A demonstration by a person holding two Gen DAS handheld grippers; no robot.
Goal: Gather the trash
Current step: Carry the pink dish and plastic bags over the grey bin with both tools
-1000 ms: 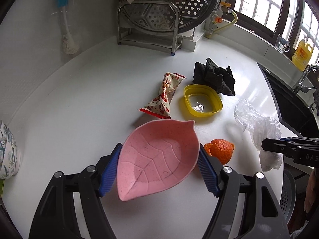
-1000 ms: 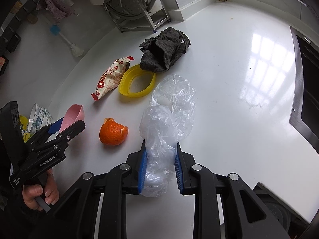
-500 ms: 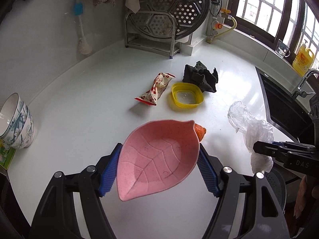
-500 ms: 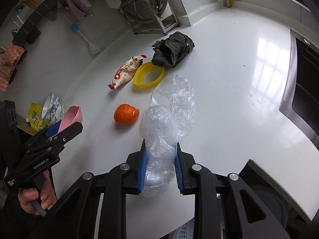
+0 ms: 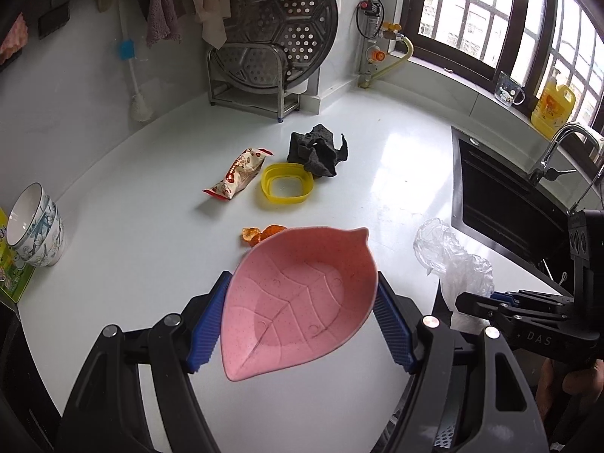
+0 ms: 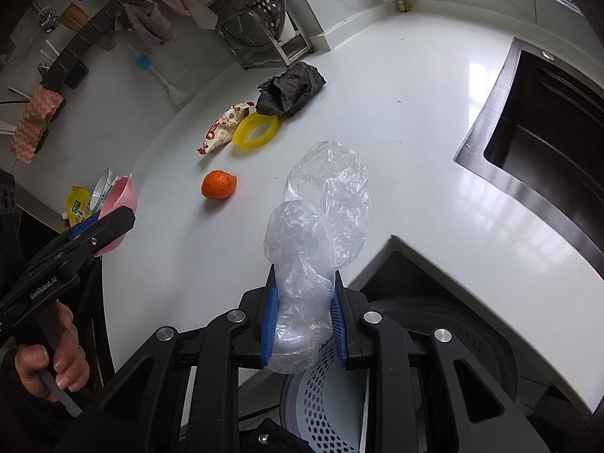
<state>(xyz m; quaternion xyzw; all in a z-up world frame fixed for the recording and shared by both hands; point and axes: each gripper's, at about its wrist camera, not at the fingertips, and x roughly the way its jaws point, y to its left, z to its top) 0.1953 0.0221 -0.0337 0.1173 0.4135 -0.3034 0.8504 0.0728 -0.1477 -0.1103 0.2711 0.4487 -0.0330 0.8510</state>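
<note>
The crumpled clear plastic bag (image 6: 302, 283) is hanging clamped in the right tongs (image 6: 304, 324) above a perforated bin (image 6: 332, 396), apparently for dropping. The left tongs (image 5: 302, 317) are gripping a pink leaf-shaped dish (image 5: 298, 302) across its width. An orange peel (image 6: 219, 185) and snack wrapper (image 6: 222, 128) are lying on the bench (image 6: 396, 151).

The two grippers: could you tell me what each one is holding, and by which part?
The left gripper clamps the pink leaf-shaped dish across its two long sides. The right gripper pinches the clear plastic bag near its lower end.

Bright daylight from window (image 5: 490, 19), glare on white counter (image 6: 483, 87), sharp focus, fisheye-bent dark edges
</note>
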